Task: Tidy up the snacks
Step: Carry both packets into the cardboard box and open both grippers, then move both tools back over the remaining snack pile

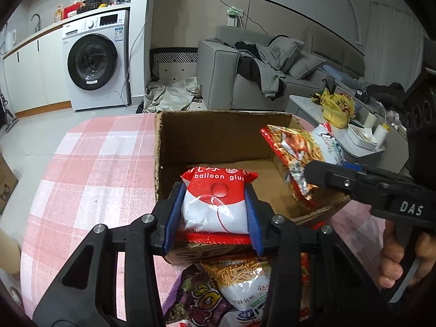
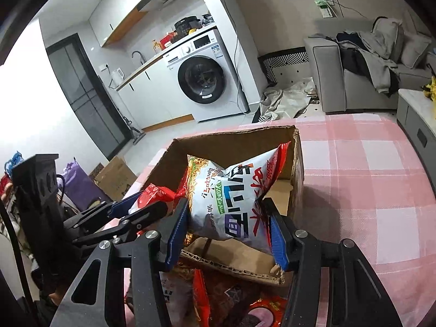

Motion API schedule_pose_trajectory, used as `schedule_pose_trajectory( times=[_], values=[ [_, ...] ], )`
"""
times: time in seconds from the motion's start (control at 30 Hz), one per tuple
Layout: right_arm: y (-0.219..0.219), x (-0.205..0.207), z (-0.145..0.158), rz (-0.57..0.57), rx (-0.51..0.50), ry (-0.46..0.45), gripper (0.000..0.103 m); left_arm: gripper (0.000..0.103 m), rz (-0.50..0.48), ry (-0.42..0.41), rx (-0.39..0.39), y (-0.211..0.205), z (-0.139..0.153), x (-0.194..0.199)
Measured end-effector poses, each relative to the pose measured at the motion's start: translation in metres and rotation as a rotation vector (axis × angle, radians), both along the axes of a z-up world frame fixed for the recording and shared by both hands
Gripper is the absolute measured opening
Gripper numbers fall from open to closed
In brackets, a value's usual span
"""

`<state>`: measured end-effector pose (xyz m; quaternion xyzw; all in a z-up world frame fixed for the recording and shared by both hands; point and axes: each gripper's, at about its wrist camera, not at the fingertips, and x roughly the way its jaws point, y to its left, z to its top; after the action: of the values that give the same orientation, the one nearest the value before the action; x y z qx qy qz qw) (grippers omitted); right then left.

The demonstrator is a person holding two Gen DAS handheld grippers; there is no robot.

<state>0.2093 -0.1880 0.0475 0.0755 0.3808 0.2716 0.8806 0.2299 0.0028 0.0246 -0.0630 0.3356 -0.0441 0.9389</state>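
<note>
Two snack packets held over an open cardboard box on a pink-checked table.

The left gripper (image 1: 216,212) pinches a red-and-white packet (image 1: 215,204) printed "balloon glue" between its blue pads (image 1: 174,218), the puffy pouch upright with its red crimped top over the box's near edge. The right gripper (image 2: 227,229), marked "DAS" on its body in the left wrist view, clamps a white, crinkled noodle-snack bag (image 2: 231,199) with large blue and red Chinese characters and a picture of fried noodle sticks; the bag hangs tilted above the box's near right corner. The cardboard box (image 1: 212,136) stands near the table's far edge on the pink plaid tablecloth (image 1: 90,177). More snack packets (image 1: 237,280) lie on the table at the box's near side, beneath both grippers.
</note>
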Motion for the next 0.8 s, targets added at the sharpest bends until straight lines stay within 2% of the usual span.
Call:
schedule_pose_trajectory(
  times=[0.23, 0.3, 0.33, 0.4, 0.43, 0.5, 0.53, 0.57, 0.67, 0.8],
  values=[
    [0.006, -0.002, 0.001, 0.013, -0.04, -0.015, 0.056, 0.04, 0.005, -0.014, -0.014, 0.0, 0.0, -0.007],
    [0.004, -0.007, 0.005, 0.023, -0.03, -0.038, 0.06, 0.044, 0.011, -0.011, -0.002, 0.001, 0.001, -0.007],
    [0.003, -0.009, 0.007, 0.028, -0.028, -0.046, 0.063, 0.048, 0.013, -0.009, 0.005, 0.002, 0.001, -0.008],
    [-0.001, -0.017, 0.011, 0.023, -0.023, -0.064, 0.076, 0.055, 0.001, -0.016, 0.003, 0.003, 0.005, -0.012],
    [-0.004, -0.02, 0.013, 0.022, -0.021, -0.068, 0.079, 0.062, -0.008, -0.018, -0.002, 0.004, 0.006, -0.015],
    [-0.009, -0.028, 0.018, 0.015, -0.011, -0.08, 0.092, 0.08, -0.024, -0.029, -0.008, 0.003, 0.011, -0.023],
    [-0.013, -0.033, 0.021, 0.014, 0.0, -0.094, 0.096, 0.093, -0.011, -0.033, 0.003, 0.002, 0.012, -0.028],
    [-0.016, -0.038, 0.024, 0.014, 0.008, -0.103, 0.103, 0.102, 0.003, -0.036, 0.024, 0.0, 0.014, -0.032],
    [-0.021, -0.054, 0.029, 0.0, -0.006, -0.11, 0.103, 0.102, 0.013, -0.051, 0.054, -0.003, 0.02, -0.05],
    [-0.028, -0.076, 0.03, -0.025, -0.042, -0.113, 0.103, 0.102, 0.018, -0.059, 0.057, -0.002, 0.021, -0.078]
  ],
)
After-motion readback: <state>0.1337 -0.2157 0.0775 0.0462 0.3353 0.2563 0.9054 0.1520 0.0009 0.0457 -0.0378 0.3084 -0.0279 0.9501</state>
